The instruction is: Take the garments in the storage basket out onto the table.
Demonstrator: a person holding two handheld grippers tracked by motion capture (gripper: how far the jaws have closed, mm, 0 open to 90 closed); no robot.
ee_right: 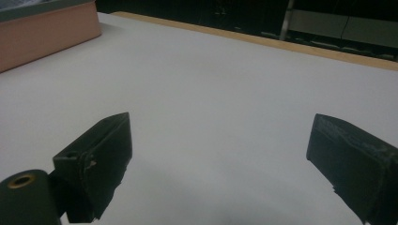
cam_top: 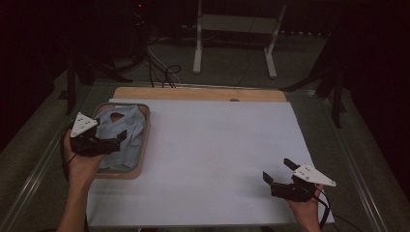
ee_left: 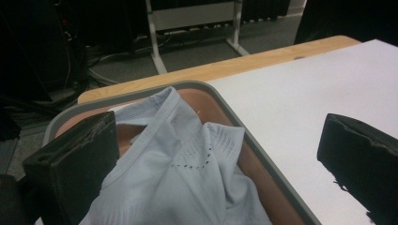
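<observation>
The pale blue garment (cam_top: 121, 133) lies crumpled inside the tray (cam_top: 143, 145), and the tray serves as the landmark here; the left claw (cam_top: 118, 137) hovers over the tray's near half with its jaws spread wide and nothing between them; in the left gripper view the garment (ee_left: 183, 178) sits directly ahead of and below the jaws, its ribbed neckline running away toward the tray's far rim (ee_left: 141, 91); so the coming move looks like a short drop onto the cloth rather than a reach. The right claw (cam_top: 280, 171), also gaping and empty, waits well apart from the tray, off toward the opposite near corner of the tabletop (cam_top: 217, 145); the left hand is plainly the nearer one. The garment's long axis seems to follow the tray's length, though the folds make that uncertain. Beside the tray the tabletop is a white sheet over a wooden board; beyond the tray's far end lie dark floor, loose cables (cam_top: 164, 72) and a white frame stand (cam_top: 237, 24).
</observation>
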